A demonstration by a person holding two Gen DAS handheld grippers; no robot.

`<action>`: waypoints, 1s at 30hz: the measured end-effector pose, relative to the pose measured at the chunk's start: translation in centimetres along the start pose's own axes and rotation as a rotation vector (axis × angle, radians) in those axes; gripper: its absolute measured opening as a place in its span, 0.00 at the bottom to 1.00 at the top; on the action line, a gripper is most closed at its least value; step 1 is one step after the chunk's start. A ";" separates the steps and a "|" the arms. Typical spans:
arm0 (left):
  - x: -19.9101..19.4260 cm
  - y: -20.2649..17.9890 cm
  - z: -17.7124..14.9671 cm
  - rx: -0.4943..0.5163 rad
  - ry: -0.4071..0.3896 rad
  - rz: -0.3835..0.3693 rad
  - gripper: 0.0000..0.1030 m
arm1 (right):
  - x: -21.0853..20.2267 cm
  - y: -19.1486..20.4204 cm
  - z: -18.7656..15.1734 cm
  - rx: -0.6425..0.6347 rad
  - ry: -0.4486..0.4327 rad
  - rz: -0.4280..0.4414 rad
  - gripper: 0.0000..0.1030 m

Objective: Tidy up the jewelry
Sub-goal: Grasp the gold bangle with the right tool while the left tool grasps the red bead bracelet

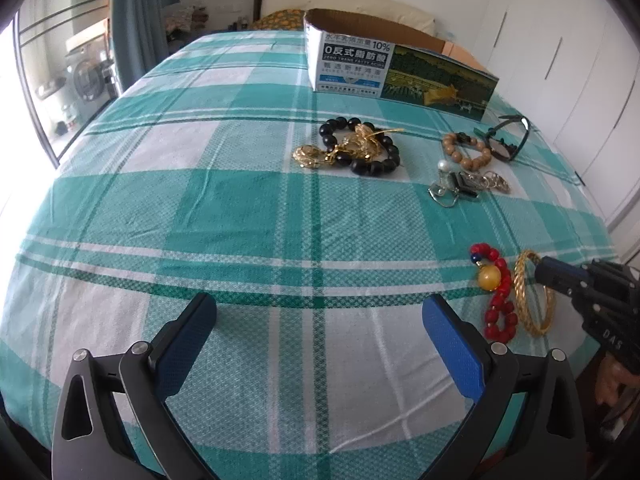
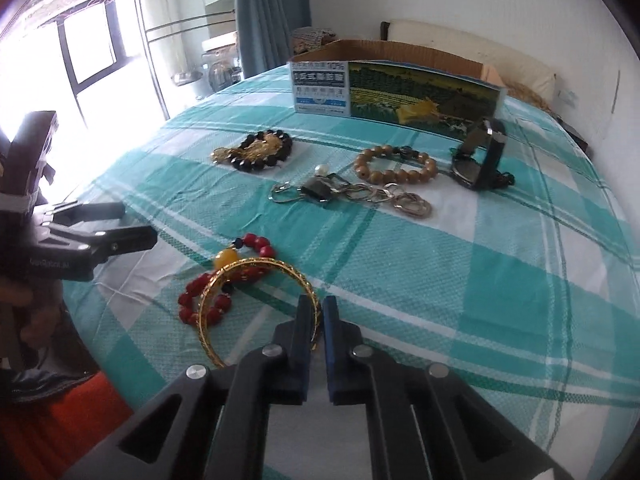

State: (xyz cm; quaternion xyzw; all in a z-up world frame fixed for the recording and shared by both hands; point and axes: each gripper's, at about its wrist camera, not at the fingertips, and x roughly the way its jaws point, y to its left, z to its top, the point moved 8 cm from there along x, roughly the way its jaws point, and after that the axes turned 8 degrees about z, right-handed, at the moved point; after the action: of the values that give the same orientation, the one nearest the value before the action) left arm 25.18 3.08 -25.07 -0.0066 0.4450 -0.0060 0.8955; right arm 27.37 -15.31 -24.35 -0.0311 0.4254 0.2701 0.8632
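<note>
Where my right gripper (image 2: 318, 312) reaches the near edge of the bed, its blue pads are pressed together on the rim of the gold bangle (image 2: 256, 280), a rigid twisted-texture ring tilted up off the cloth. Its far side overlaps the red bead bracelet (image 2: 208, 296), which carries one round amber bead and lies flat beneath it. My left gripper (image 1: 320, 320) hovers with its fingers wide apart over bare sheet, gripping nothing.

Farther back lie a black bead bracelet (image 1: 360, 152) tangled with a gold chain (image 1: 320, 154), a tan wooden bead bracelet (image 2: 394, 166), a metal keyring cluster (image 2: 348, 194) with a pearl, and a dark wristwatch (image 2: 480, 152) standing on edge. Behind them stands a cardboard box (image 2: 392, 84), open-topped with printed sides; I cannot tell its contents.

All items rest on a teal-and-white checked sheet (image 1: 240, 208), woven and slightly creased. Open cloth lies between the near bracelets and the box.
</note>
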 end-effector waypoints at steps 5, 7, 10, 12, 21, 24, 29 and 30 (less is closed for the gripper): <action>-0.8 -1.7 0.3 0.013 -0.012 -0.067 0.99 | -2.2 -5.3 -0.6 0.143 -0.041 -0.080 0.06; -1.2 -3.0 0.4 0.034 -0.013 -0.104 0.99 | -2.6 -7.9 -1.4 0.199 -0.037 -0.137 0.06; -1.3 -5.4 0.4 0.089 -0.007 -0.145 0.99 | -3.7 -10.2 -1.8 0.243 -0.060 -0.184 0.15; -1.2 -7.0 0.4 0.131 -0.007 -0.154 0.99 | -4.5 -10.8 -1.8 0.248 -0.080 -0.200 0.50; 0.9 -11.4 0.0 0.253 -0.007 -0.104 0.99 | -8.1 -9.0 -2.1 0.225 -0.207 -0.160 0.53; 1.0 -11.5 -0.3 0.279 -0.028 -0.060 0.99 | -7.2 -6.6 -1.8 0.162 -0.185 -0.082 0.53; 0.5 -10.9 -0.1 0.247 -0.045 -0.056 0.82 | -3.5 -4.0 -1.4 0.059 -0.083 -0.067 0.53; 0.4 -10.8 -0.1 0.241 -0.050 -0.058 0.79 | -2.8 -3.8 -1.3 0.047 -0.067 -0.070 0.53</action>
State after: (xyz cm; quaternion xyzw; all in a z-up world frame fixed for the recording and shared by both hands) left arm 25.34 -7.75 -25.26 0.0881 0.4180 -0.0854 0.9001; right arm 26.95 -20.09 -23.72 -0.0167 0.4008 0.2308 0.8864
